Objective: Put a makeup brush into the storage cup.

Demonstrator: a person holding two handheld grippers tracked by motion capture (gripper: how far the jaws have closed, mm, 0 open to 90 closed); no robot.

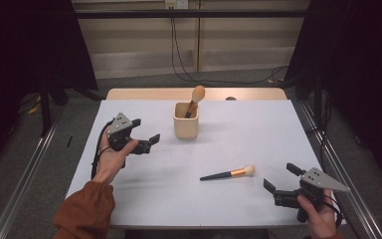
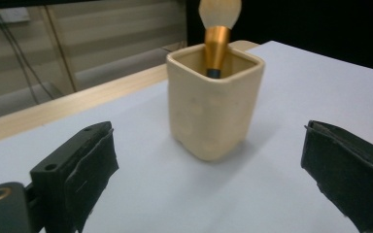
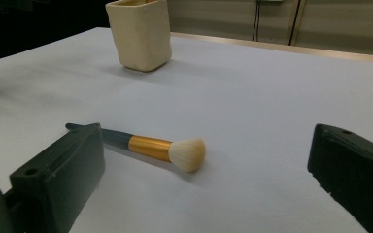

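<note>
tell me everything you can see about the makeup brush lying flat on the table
The loose makeup brush lies flat on the pale table, touching nothing else. It has a slim dark handle tapering to a point, a shiny gold-orange metal-looking ferrule and a rounded tuft of cream bristles. In the high view the bristles point right and the handle tip left. It sits in front of the cream cup, apart from it, and left of the open right gripper, whose jaws frame it in the right gripper view without contact.

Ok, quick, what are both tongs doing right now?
Left tongs: open, empty, facing the cream square cup.
Right tongs: open, empty, near the loose gold-banded makeup brush.
</note>
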